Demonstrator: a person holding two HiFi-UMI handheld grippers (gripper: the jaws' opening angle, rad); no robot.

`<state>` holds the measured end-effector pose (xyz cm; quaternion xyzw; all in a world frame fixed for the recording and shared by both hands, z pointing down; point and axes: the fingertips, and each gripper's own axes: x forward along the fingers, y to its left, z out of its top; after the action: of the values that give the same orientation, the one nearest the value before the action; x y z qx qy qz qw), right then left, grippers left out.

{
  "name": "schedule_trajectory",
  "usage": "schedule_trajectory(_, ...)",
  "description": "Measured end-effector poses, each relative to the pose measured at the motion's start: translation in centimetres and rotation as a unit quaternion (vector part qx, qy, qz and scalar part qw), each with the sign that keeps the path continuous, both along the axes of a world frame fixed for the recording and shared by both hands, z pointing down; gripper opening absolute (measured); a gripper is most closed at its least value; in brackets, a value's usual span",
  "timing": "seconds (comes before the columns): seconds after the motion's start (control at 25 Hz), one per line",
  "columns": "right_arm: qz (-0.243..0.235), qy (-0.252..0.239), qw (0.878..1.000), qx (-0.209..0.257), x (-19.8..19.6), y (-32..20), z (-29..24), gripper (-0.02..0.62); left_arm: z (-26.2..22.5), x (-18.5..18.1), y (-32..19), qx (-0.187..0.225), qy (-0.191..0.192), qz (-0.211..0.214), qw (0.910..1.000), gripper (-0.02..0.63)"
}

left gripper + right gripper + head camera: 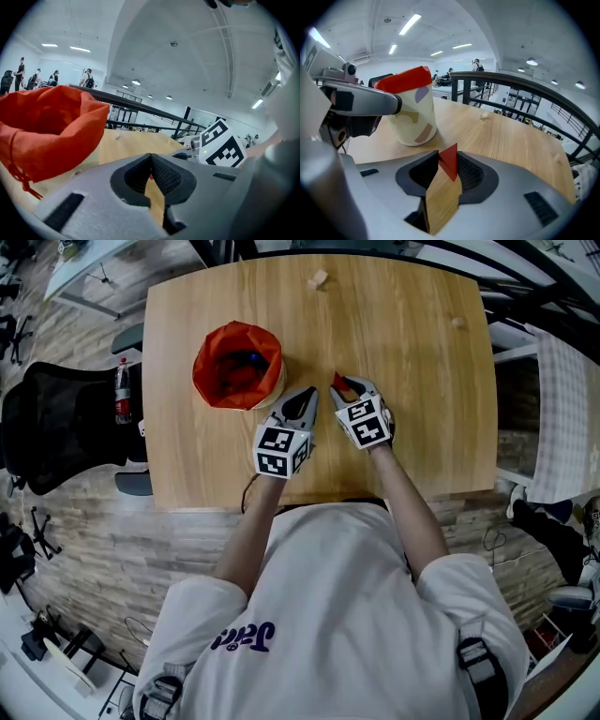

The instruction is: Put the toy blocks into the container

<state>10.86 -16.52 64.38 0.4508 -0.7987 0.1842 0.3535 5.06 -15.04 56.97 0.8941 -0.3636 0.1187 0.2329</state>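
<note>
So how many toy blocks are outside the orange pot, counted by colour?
Red triangular toy block, held in the right gripper: 1
Small pale wooden blocks, lying on the wooden table: 2
Total: 3

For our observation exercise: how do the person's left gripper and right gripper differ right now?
The right gripper is shut on a red block; the left gripper is shut with nothing between its jaws. The left gripper is close beside the orange-lined container; the right gripper is farther from it. Both are over the wooden table, pointing away from the person.
</note>
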Motion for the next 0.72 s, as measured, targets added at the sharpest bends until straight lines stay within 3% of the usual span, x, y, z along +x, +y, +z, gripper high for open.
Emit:
schedule_trajectory(0.32, 0.009, -0.015, 0.998, 0.058, -0.3, 1.1, -6.7, 0.13, -4.7, -1.4, 0.5, 0.04, 0.023, -0.016, 0.9988, 0.014)
schedule_trajectory(0.72, -0.007, -0.084, 0.989, 0.121, -4.0, 1.9, -14.9, 0.13, -9.8, -5.5, 0.8, 0.085, 0.046, -0.059, 0.9936, 0.014)
